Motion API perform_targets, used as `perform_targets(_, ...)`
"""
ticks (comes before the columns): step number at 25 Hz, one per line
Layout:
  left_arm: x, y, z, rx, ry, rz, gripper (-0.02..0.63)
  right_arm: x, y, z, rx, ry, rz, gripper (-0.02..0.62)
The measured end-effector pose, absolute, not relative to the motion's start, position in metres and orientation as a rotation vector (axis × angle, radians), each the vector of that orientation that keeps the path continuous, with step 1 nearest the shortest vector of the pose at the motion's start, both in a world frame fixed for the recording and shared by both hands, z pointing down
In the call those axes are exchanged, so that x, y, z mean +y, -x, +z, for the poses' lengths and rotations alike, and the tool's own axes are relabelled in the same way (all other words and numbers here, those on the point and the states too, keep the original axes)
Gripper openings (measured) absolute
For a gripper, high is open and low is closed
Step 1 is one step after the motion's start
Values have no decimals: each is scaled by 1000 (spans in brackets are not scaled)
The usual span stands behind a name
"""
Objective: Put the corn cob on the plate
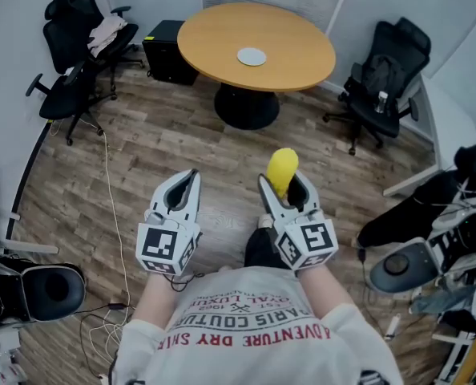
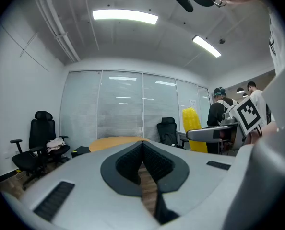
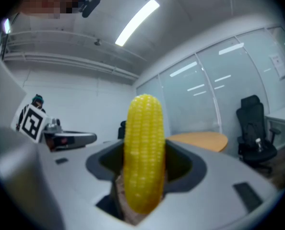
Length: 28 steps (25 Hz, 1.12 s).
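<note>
In the head view, the corn cob point(image 1: 283, 166) is seen as a bright yellow, round-tipped shape standing up out of the right gripper point(image 1: 284, 186), which is held low in front of the person's shirt point(image 1: 250, 327). The left gripper point(image 1: 188, 183) is held just beside it, above the wooden floor point(image 1: 166, 143). Well apart from both, a small pale plate point(image 1: 252, 56) is seen lying on the round wooden table point(image 1: 214, 34), and nothing is shown on it.

In the left gripper view, the left gripper point(image 2: 143, 150) is shown with its two dark pads pressed together, and nothing is held between them. The cob point(image 2: 192, 120) is seen off to the right, upright above the right gripper point(image 2: 210, 133); the table point(image 2: 114, 142) lies ahead.

In the right gripper view, the cob point(image 3: 145, 147) is pinched upright between the jaws of the right gripper point(image 3: 143, 178). Even rows of small yellow kernels are shown running along its length up to a blunt, rounded tip. The table point(image 3: 200, 139) is seen behind at the right.
</note>
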<state>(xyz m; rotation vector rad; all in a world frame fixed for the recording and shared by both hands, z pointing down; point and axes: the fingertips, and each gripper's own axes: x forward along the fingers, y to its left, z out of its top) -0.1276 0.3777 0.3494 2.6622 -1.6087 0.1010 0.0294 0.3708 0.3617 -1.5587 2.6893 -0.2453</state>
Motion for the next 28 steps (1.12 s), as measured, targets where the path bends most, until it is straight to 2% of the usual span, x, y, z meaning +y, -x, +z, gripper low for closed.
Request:
perform_targets(9, 284, 92, 353, -1713, -2605, 126, 29, 270, -60, 370, 2757, 1446, -253, 259)
perform_targets(20, 155, 4, 342, -1757, -2583, 62, 29, 136, -131, 368, 2857, 1354, -236, 259)
perform_targets(28, 99, -13, 354, -1713, -2557, 57, 29, 82, -151, 377, 2852, 1343, -322, 259)
